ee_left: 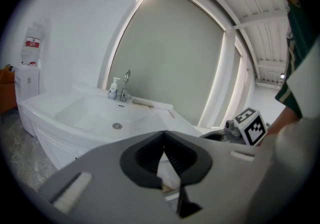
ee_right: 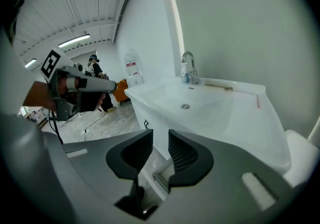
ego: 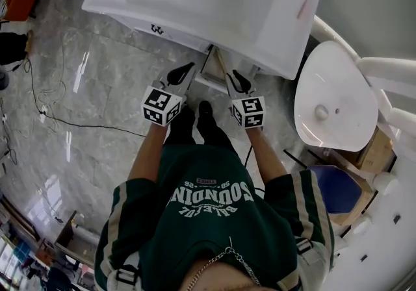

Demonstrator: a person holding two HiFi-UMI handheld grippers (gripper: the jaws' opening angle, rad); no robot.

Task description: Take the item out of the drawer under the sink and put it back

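1. Nearest the head camera, a green printed shirt (ego: 214,218) fills the 6 o'clock part of the view, with both forearms stretched toward 12 o'clock.
2. The left gripper (ego: 185,70) is closed: in its own view the left gripper's (ee_left: 164,140) pads are seen meeting, with nothing held between them.
3. The right gripper (ego: 233,76) is slightly open. In its own view a narrow gap is shown between the pads of the right gripper (ee_right: 160,143), and nothing is held in it.
4. The drawer (ego: 211,70) is seen under the front edge of the sink (ego: 117,10), apparently pulled partly out. It lies between the two grippers, at 1 o'clock from the left one and 11 o'clock from the right.
5. A corner of the drawer (ee_right: 161,177) is seen through the right gripper's gap, so the right gripper is judged the better placed.
6. The item cannot be made out in any view. It is presumed to lie inside the drawer, so its long axis and pointing cannot be told.
7. The drawer seems to slide toward 6 o'clock, so a reach down from above is called for.
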